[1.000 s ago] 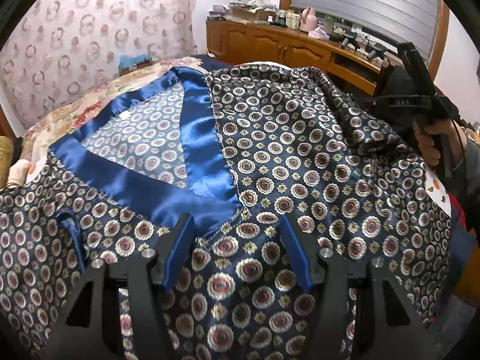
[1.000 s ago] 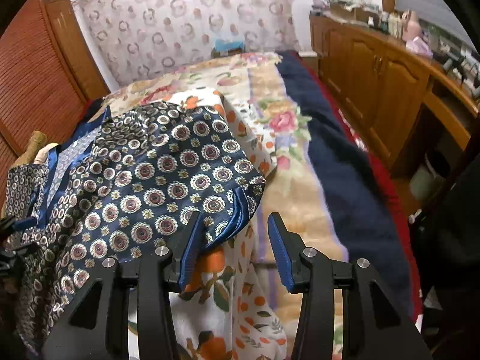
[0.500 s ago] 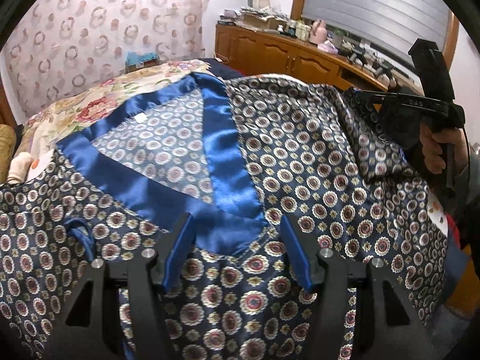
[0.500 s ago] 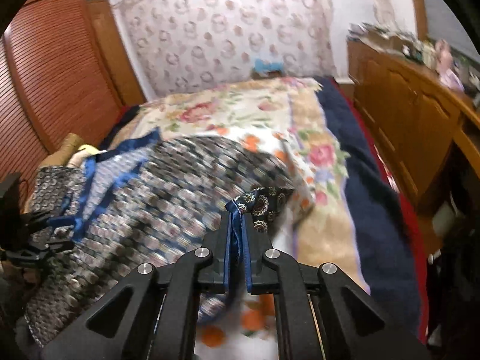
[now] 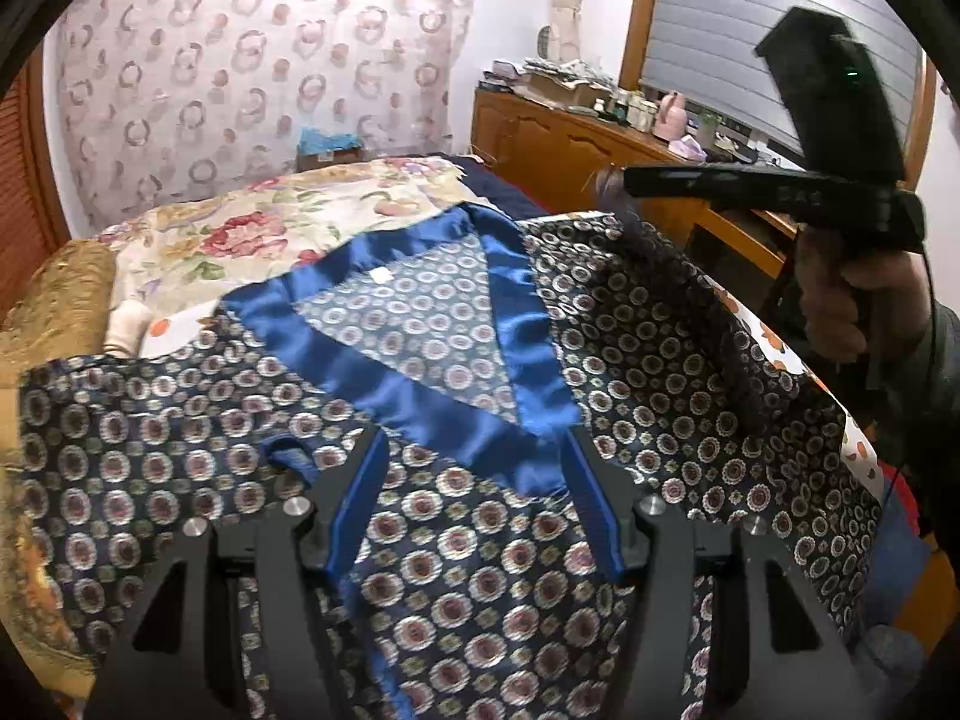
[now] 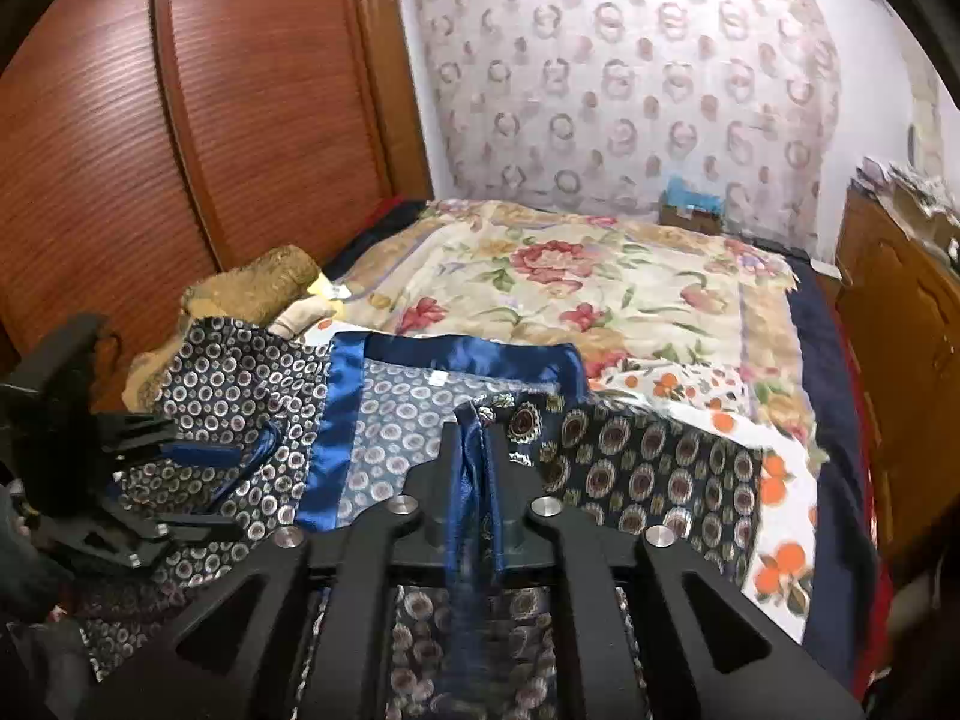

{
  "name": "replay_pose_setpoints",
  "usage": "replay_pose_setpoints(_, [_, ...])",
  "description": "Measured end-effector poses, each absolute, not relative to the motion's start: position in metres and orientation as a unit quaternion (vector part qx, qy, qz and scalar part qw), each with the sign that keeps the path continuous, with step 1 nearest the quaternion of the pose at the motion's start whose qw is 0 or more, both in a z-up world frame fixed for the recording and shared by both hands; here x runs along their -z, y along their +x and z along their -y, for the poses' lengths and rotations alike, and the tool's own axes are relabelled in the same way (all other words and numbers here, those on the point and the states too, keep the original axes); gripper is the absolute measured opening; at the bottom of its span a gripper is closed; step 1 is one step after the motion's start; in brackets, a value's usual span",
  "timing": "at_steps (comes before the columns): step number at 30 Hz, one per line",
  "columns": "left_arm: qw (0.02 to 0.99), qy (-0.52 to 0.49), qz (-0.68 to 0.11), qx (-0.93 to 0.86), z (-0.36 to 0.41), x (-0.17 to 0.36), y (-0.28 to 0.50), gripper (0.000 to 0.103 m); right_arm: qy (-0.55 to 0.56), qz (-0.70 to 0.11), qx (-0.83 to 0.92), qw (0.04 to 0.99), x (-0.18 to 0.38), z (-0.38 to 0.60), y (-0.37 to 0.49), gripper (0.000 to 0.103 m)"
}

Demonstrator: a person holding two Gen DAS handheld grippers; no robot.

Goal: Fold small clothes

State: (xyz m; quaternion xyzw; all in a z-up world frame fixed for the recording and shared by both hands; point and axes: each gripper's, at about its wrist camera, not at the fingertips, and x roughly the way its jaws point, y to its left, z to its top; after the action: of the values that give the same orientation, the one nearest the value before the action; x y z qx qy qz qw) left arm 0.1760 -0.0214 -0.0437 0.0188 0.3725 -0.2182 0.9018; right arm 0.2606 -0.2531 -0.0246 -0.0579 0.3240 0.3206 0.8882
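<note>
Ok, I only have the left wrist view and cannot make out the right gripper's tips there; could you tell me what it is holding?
Observer: The right gripper has the patterned robe's blue trim bunched between its fingers, with the pads on it, though the jaws are opening.
Operator: Thank you. Where does that held edge sit?
Observer: Over the lighter lining inside the neckline, just below the blue collar band.
Operator: And what stands beyond my left edge?
Observer: A slatted wooden wardrobe door, alongside the bed.
</note>
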Motion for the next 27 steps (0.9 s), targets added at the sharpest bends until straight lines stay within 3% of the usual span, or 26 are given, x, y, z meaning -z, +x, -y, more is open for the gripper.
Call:
replay_pose_setpoints(3, [0.907,0.015,-0.365,0.208,0.008,0.04,0.175,0.059,-0.061,-0.343,-0.308,0.886,0.034,0.247,0.274,0.036])
replay_pose_setpoints(11, [0.92,0.001,-0.356,0.163,-0.043,0.036,0.178,0.059,-0.081,-0.382,-0.213,0.896,0.07,0.3,0.293,0.043])
replay_pose_setpoints(14, [0.924,0.0,-0.358,0.134,-0.069,0.037,0.182,0.059,-0.088,-0.403,-0.184,0.892,0.084,0.324,0.299,0.054])
replay_pose_setpoints(27, [0.929,-0.015,-0.367,0.039,-0.147,0.053,0.195,0.059,-0.078,-0.423,-0.13,0.893,0.117,0.364,0.31,0.059])
